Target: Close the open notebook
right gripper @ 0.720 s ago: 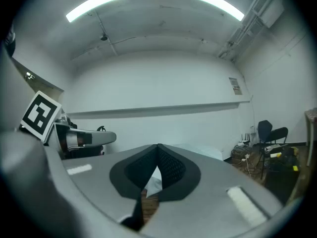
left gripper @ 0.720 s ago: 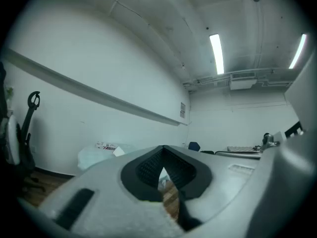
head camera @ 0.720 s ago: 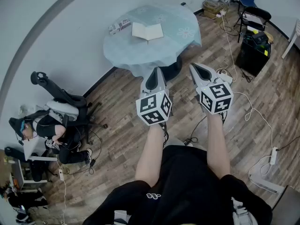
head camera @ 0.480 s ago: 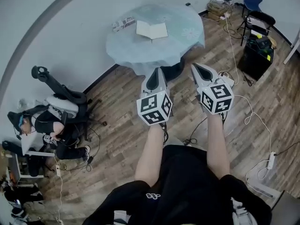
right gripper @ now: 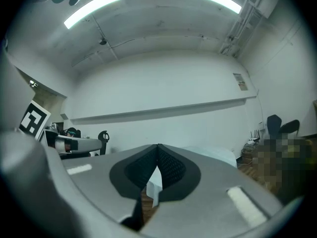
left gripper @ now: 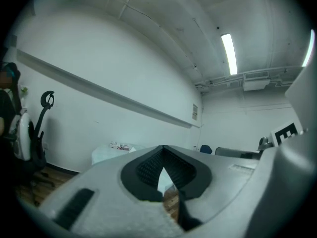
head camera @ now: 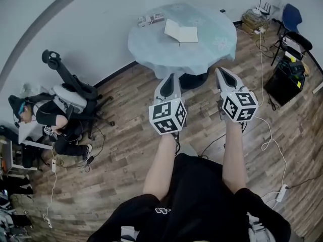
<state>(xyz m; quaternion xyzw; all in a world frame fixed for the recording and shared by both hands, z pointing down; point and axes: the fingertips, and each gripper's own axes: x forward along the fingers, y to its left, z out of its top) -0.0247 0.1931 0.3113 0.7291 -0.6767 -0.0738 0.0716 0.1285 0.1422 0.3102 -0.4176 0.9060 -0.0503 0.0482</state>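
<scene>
Open notebook (head camera: 180, 32) flat on round table (head camera: 151, 47), top centre. Left gripper (head camera: 169, 76) and right gripper (head camera: 219, 70) mid-frame, below table; both jaws closed, empty.

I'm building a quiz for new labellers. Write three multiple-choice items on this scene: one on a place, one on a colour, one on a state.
1. Where does the notebook lie?
A. on the floor
B. on the round table
C. on a chair

2. The table's top looks:
A. red
B. black
C. light blue

3. The left gripper and right gripper are:
A. shut and empty
B. wide open
C. clamped on the notebook

Answers:
1 B: in the head view the notebook lies open on the table, ahead of both grippers.
2 C: the table's cover is pale blue.
3 A: in each gripper view the jaws meet at the tips with nothing held between them.
</scene>
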